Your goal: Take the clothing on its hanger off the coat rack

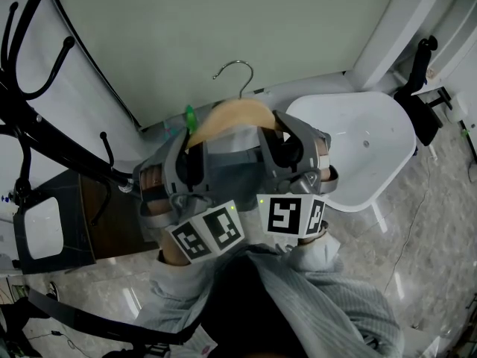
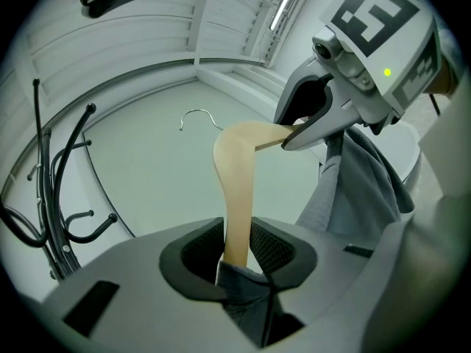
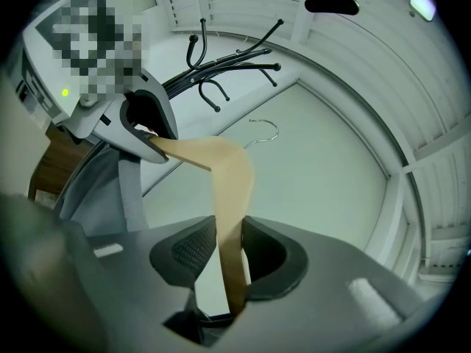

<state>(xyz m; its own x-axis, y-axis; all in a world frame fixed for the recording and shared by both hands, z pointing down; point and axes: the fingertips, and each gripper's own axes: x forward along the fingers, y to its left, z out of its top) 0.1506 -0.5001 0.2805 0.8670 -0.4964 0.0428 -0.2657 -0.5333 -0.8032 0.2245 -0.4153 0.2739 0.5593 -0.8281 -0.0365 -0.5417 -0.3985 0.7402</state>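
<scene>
A pale wooden hanger with a grey garment draped on it hangs in the air in front of me. Its metal hook touches nothing and is clear of the black coat rack at the left. My left gripper is shut on the hanger's left arm, with garment cloth bunched just below the jaws. My right gripper is shut on the right arm. In each gripper view the other gripper shows pinching the far end: the right gripper and the left gripper.
The coat rack's curved black hooks stand off to the side, also at the left gripper view's left edge. A white moulded seat stands at the right on the marbled floor. A pale wall lies behind the hanger. A dark cabinet sits lower left.
</scene>
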